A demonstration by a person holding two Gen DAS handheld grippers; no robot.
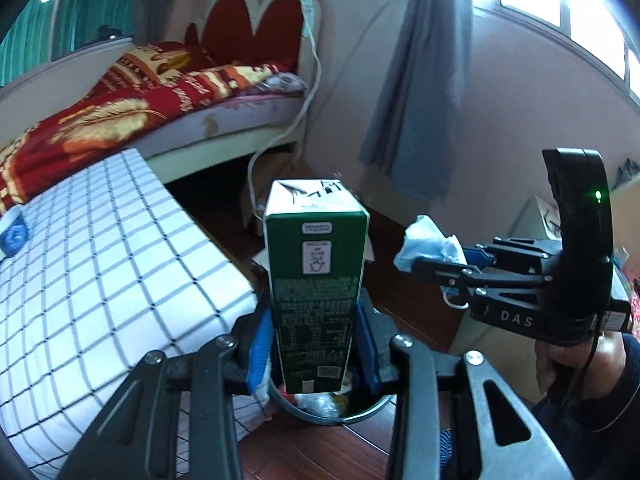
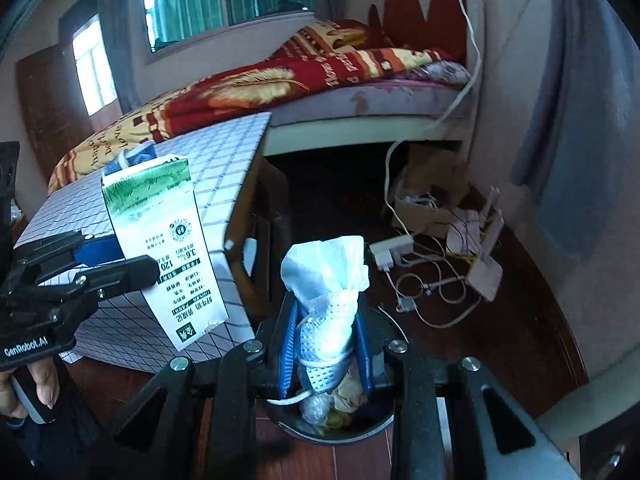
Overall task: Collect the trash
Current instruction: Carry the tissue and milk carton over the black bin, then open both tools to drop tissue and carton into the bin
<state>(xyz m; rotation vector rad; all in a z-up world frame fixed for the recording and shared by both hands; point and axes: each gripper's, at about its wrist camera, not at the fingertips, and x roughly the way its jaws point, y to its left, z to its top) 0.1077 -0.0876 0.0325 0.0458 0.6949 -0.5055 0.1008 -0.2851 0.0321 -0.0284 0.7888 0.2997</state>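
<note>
My left gripper (image 1: 316, 344) is shut on a green and white milk carton (image 1: 316, 280), held upright above a round trash bin (image 1: 328, 410) on the wooden floor. The carton also shows in the right wrist view (image 2: 168, 248), with the left gripper (image 2: 116, 264) on it. My right gripper (image 2: 326, 352) is shut on a crumpled pale blue face mask (image 2: 330, 280), held above the same bin (image 2: 332, 420), which holds several bits of trash. In the left wrist view the right gripper (image 1: 428, 260) holds the mask (image 1: 428, 242) to the carton's right.
A table with a white checked cloth (image 1: 100, 264) stands left of the bin, with a blue object (image 1: 14, 232) on it. A bed with a red blanket (image 2: 280, 80) lies behind. Cables, a power strip (image 2: 392, 250) and cardboard lie on the floor at the right.
</note>
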